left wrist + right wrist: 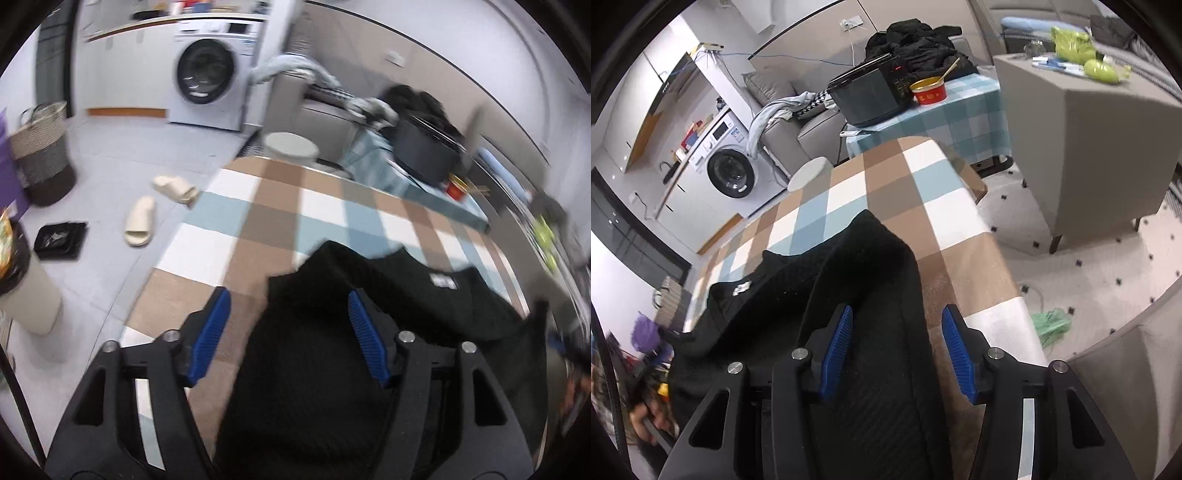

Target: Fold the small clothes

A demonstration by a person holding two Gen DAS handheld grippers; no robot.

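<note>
A small black knit garment (373,306) with a white label lies on the checked tablecloth (258,218). In the left wrist view, my left gripper (290,306) is open, its blue pads (364,332) on either side of the garment's left part. In the right wrist view the same garment (849,280) lies on the tablecloth (960,229). My right gripper (895,325) is open over the garment's right edge, nothing gripped between its blue pads (838,343).
A washing machine (207,74), a laundry basket (42,155), slippers (140,221) and a bin (26,291) stand to the left. A second table (960,107) with a dark appliance (871,92) and red bowl (929,90) is behind. A grey cabinet (1089,155) stands right.
</note>
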